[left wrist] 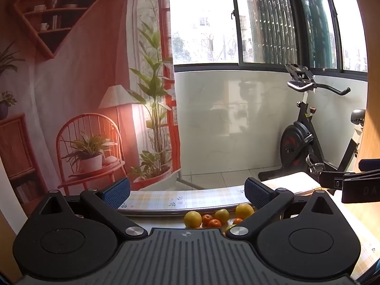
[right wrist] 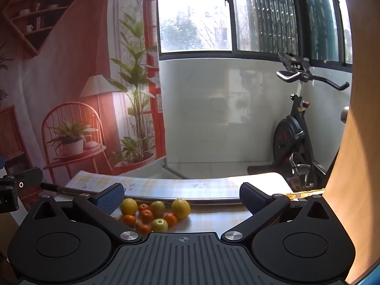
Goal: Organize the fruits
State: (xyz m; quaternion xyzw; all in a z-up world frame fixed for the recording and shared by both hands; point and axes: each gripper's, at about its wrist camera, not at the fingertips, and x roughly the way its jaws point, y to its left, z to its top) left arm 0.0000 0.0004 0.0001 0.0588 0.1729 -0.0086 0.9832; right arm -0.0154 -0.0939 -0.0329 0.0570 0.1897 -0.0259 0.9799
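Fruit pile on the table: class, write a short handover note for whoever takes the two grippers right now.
Left gripper: open, holding nothing, raised above the table.
Right gripper: open, holding nothing, also raised.
Fruit: all bunched in one mixed pile on the checked tablecloth, just in front of a flat tray. It includes a large yellow fruit, a green apple and small oranges.
Done: nothing sorted or moved yet.
Left: all the organizing.

Only the letters "DA" can be read, on the right gripper (left wrist: 356,187) body; nothing else legible.
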